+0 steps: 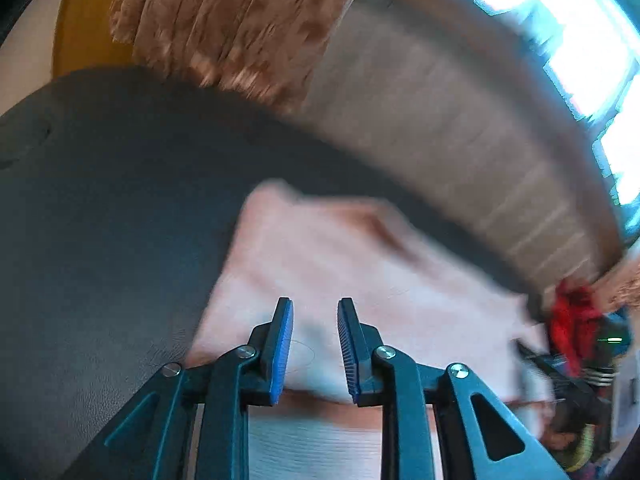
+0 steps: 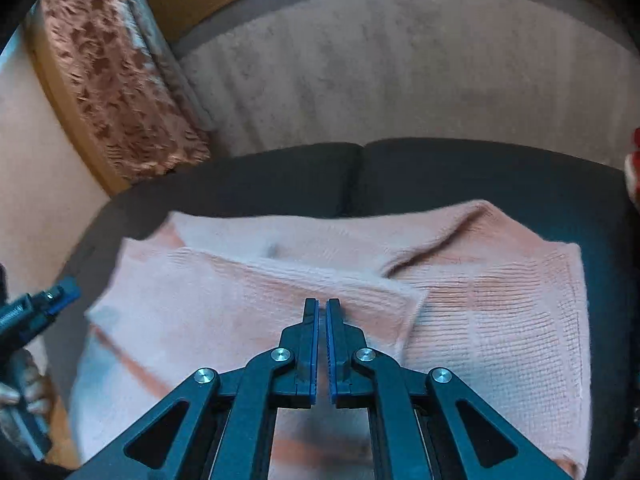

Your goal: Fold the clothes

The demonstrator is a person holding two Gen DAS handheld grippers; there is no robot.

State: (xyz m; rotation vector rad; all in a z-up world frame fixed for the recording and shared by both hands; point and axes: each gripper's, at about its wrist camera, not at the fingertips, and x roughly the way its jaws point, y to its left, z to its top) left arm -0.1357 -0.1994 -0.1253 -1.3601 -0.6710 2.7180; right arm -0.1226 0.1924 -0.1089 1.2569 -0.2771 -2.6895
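Looking along the left gripper (image 1: 314, 312), its jaws stand apart with nothing between them, above the pale pink ribbed knitted garment (image 1: 344, 264) that lies on the dark grey cushion (image 1: 104, 200). In the right wrist view the right gripper (image 2: 322, 308) has its jaws together and empty over the garment (image 2: 480, 300), where one flap is already folded in, so I judge the next fold needs a fresh grip on an edge.

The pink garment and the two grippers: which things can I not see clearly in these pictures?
- Pink garment: near edge hidden behind the right gripper, right wrist view; blurred in the left wrist view.
- Its type: folds hide it.
- Red cloth: blurred, at the frame's edge.
- Left gripper: only its tip shows in the right wrist view.
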